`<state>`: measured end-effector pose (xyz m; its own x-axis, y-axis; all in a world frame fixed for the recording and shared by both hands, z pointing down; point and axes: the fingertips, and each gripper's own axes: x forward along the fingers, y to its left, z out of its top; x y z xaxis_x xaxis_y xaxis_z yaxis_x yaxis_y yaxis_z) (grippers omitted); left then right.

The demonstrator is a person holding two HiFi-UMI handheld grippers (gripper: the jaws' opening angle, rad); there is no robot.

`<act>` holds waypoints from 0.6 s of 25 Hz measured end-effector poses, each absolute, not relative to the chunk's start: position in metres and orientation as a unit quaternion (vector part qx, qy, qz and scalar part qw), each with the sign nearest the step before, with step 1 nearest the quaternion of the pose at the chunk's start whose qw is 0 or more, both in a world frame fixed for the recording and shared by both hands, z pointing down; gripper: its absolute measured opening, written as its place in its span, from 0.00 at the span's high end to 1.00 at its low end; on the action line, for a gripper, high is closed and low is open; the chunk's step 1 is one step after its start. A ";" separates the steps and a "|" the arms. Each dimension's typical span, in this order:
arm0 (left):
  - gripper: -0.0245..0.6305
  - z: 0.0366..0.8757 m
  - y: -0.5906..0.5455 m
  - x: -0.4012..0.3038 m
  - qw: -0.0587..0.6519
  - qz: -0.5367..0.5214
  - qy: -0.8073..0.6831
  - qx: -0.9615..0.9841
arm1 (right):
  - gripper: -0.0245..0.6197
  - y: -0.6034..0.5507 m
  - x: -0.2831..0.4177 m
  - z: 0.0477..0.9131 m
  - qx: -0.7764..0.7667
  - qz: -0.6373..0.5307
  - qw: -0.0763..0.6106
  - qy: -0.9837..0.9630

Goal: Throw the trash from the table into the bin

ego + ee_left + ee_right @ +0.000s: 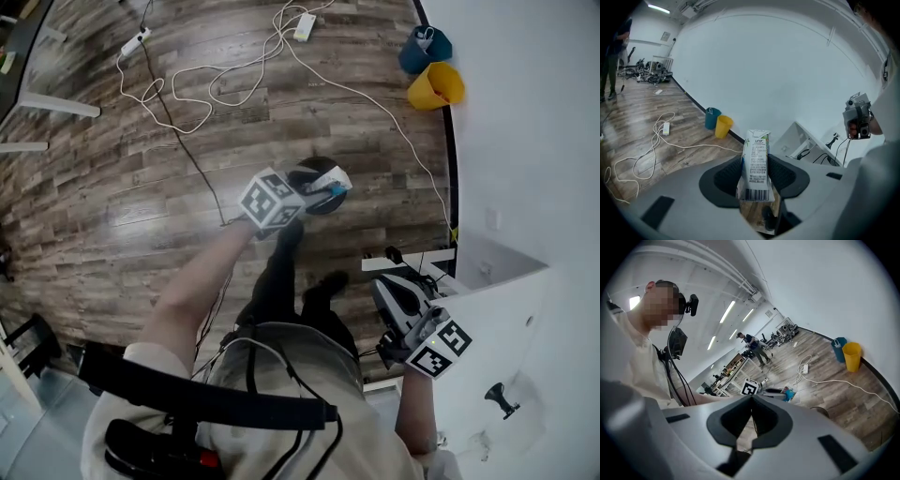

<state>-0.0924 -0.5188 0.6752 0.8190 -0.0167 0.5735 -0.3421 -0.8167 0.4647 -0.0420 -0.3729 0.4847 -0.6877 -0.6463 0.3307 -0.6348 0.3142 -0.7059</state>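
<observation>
A white drink carton (757, 165) with a barcode stands upright between the pads of my left gripper (757, 180), which is shut on it. In the head view the left gripper (323, 190) holds the carton (335, 178) over a round black bin (314, 173) on the wooden floor. My right gripper (382, 283) hangs lower right, beside the white table (511, 314). Its jaws meet at the tips with nothing between them in the right gripper view (751, 401). From there the carton (788, 393) shows as a small teal and white shape.
A yellow bin (436, 86) and a blue bin (424, 49) stand by the white wall. White and black cables (187, 89) and a power strip (305, 25) lie across the floor. The person's shoes (325, 284) are below the black bin. Another person (754, 348) stands far off.
</observation>
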 end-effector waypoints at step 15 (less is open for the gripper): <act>0.68 0.793 -0.512 -0.114 0.304 0.352 -0.097 0.880 | 0.95 -0.369 -0.047 0.569 -0.393 -0.484 0.013 0.782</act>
